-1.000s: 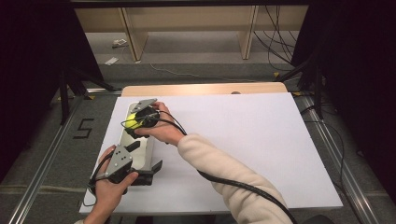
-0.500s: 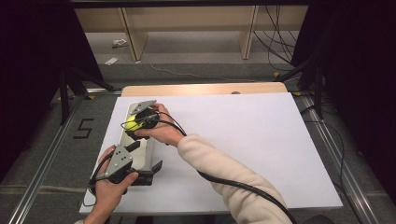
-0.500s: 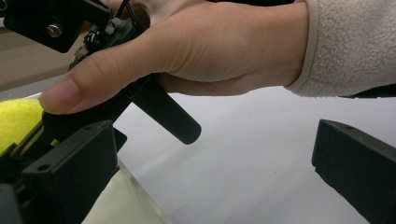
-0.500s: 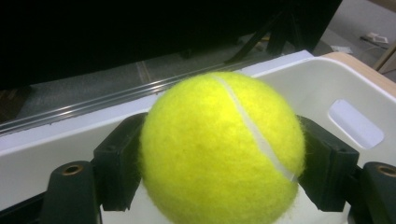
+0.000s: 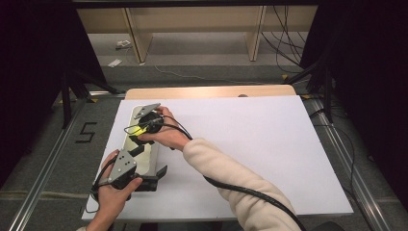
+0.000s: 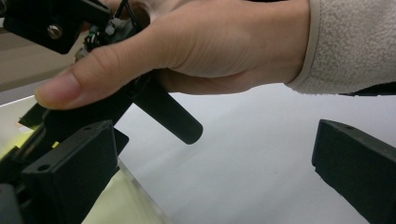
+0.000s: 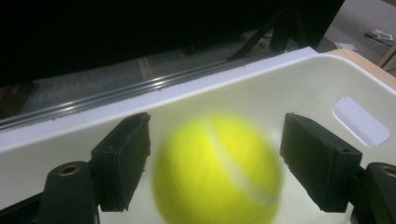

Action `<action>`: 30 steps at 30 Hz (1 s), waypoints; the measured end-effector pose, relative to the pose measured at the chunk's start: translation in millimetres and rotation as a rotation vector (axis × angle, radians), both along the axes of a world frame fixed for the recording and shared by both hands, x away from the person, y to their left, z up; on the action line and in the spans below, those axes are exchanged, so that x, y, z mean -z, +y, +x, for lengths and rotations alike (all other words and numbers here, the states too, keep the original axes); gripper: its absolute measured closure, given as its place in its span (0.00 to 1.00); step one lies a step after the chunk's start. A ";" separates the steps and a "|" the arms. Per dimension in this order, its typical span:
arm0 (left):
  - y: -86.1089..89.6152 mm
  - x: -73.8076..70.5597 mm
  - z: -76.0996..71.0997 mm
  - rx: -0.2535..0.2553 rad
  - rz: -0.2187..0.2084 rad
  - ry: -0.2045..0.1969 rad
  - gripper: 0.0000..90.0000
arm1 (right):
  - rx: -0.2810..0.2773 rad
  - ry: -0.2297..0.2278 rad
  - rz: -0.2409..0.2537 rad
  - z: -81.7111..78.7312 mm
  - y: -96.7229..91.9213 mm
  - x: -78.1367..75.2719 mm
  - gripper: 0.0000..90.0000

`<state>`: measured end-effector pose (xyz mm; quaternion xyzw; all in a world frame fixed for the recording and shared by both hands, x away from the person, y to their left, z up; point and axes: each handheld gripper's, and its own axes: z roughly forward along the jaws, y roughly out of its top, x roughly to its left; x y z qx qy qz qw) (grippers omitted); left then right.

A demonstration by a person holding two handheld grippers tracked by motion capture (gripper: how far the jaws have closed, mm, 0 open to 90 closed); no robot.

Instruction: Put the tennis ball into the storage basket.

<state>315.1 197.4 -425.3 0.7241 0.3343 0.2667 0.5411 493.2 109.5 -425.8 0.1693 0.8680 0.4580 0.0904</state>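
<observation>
A yellow tennis ball (image 7: pixel 217 177) sits between the jaws of my right gripper (image 7: pixel 217 161), blurred while the jaws and bin are sharp. The jaws stand apart at its sides and do not clearly press it. This gripper (image 5: pixel 137 134) hangs over a cream plastic bin (image 5: pixel 146 155) at the table's left and points down into it, with the ball (image 5: pixel 139 130) at its tip. My left gripper (image 5: pixel 153 178) lies at the bin's near end. Its jaws are wide apart (image 6: pixel 212 172); one is by the bin's rim (image 6: pixel 123 198), with nothing between them.
The white table top (image 5: pixel 250 144) spreads to the right of the bin. The person's right hand (image 6: pixel 210 42) and cream sleeve (image 5: pixel 226 173) cross above the left gripper. A black cable (image 5: pixel 250 195) trails along the forearm. Floor rails (image 5: pixel 43 168) run left of the table.
Both hands stay almost where they were. The right gripper with the ball has only shifted slightly above the bin.
</observation>
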 end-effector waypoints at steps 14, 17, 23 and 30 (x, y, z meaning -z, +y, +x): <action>-0.5 0.1 0.3 -0.001 0.001 0.000 0.00 | 0.046 -0.029 0.043 0.4 -28.5 -18.5 0.24; -0.6 -0.1 0.2 -0.001 0.002 -0.001 0.00 | 0.057 -0.032 0.044 0.4 -39.8 -20.5 0.24; -0.5 0.1 0.4 -0.002 0.002 0.001 0.00 | 0.080 -0.030 0.045 -0.2 -63.2 -21.4 0.24; -0.8 -0.1 0.5 0.000 0.004 -0.001 0.00 | 0.115 -0.035 0.052 1.1 -88.6 -23.0 0.24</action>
